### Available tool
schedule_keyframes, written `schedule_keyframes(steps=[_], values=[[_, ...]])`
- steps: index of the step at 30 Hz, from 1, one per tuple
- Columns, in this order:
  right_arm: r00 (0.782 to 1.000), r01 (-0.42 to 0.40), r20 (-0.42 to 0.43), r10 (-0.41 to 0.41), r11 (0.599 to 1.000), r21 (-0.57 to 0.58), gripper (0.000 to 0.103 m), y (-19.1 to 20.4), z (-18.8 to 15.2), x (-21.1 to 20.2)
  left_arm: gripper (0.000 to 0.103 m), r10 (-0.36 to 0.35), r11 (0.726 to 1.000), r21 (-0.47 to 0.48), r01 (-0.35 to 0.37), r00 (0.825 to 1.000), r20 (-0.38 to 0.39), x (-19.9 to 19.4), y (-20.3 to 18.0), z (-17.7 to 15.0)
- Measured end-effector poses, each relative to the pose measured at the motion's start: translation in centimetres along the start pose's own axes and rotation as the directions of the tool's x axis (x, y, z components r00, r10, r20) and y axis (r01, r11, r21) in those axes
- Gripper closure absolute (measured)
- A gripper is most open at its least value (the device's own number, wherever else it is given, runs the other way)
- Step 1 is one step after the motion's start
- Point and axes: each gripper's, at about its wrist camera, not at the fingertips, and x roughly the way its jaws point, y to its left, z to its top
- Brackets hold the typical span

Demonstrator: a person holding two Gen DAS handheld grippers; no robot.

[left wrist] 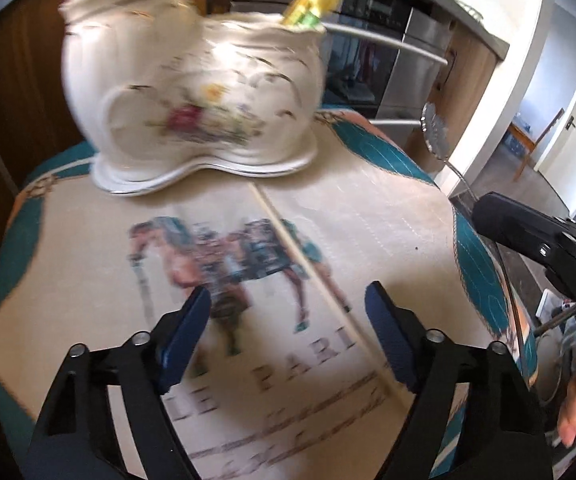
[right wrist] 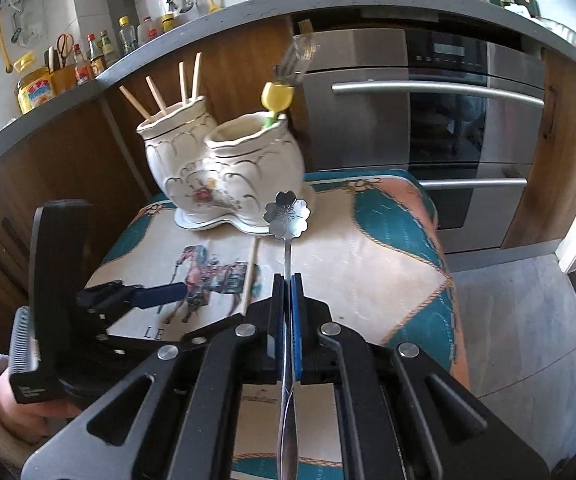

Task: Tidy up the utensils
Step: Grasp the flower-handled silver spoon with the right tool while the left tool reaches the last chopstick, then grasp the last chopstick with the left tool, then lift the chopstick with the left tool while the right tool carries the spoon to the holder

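A white floral ceramic holder [left wrist: 191,108] [right wrist: 223,164] with two openings stands at the far side of a printed cloth. Its left opening holds several wooden chopsticks [right wrist: 167,88]; its right opening holds a yellow-handled fork [right wrist: 283,80]. One chopstick [left wrist: 320,280] [right wrist: 249,276] lies on the cloth. My left gripper [left wrist: 288,320] [right wrist: 159,294] is open, low over the cloth, with the chopstick running between its jaws next to the right finger. My right gripper [right wrist: 286,280] is shut on a flower-headed metal spoon [right wrist: 288,212] [left wrist: 434,130], held above the cloth right of the holder.
The printed cloth [right wrist: 368,248] covers a small table. Behind it stand an oven [right wrist: 448,120] with bar handles and a counter [right wrist: 87,76] with bottles and jars. Tiled floor [right wrist: 528,340] lies to the right.
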Motion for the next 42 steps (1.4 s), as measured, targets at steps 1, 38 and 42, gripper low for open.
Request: schedule_keyframes(steps=[1,38,42], values=[[1.000,0.000,0.002,0.000,1.000,0.006,0.100,-0.2,0.0,0.0,0.035,0.010,1.000,0.006,-0.010,1.000,-0.009,0.6,-0.4,0.2],[0.990,-0.103,0.088,0.111,0.991,-0.087,0.100,3.6,0.9,0.3,0.098,-0.083,0.968,0.244,0.056,0.991,0.104,-7.7,4.5,-2.0],[0.973,-0.101,0.198,0.120,0.990,-0.103,0.100,4.3,3.1,-0.4,0.098,-0.066,0.977,0.214,0.014,0.968,0.241,-9.9,5.5,-0.5]])
